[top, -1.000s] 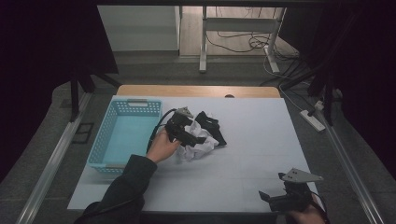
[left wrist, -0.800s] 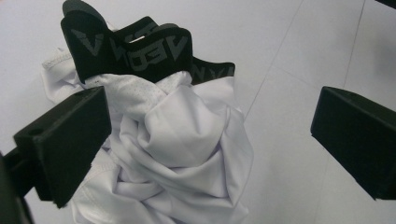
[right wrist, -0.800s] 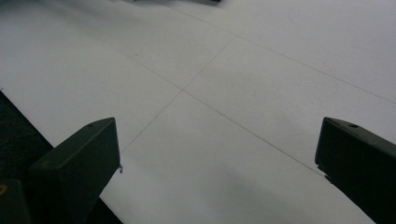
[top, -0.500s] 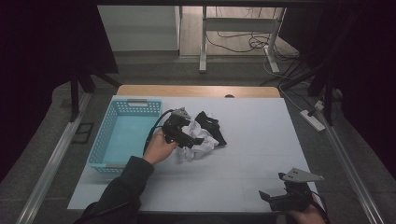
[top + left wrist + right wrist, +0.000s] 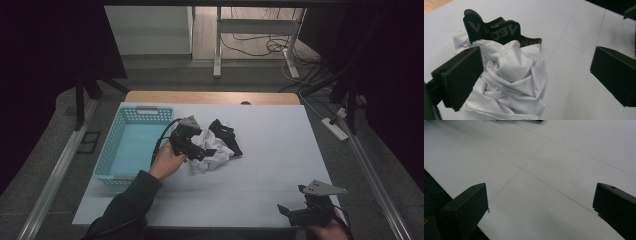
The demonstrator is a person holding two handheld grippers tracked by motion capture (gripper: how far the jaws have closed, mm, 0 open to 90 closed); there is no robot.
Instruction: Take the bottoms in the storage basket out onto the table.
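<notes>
A white surface fills the middle of a dark room, with a light blue basket at its left edge. Just right of the basket lies a crumpled white garment with a black lettered waistband. The left gripper hangs over it, jaws spread wide. The right gripper rests near the surface's front right corner, jaws also spread, holding nothing.

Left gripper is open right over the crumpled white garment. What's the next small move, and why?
Probably lower the left gripper a little and close it on the white garment. Its fingers stand wide apart with the bunched cloth between them, not yet pinched. The blue basket sits just beside it, a likely destination. The right gripper rests open near the table's near edge.
</notes>
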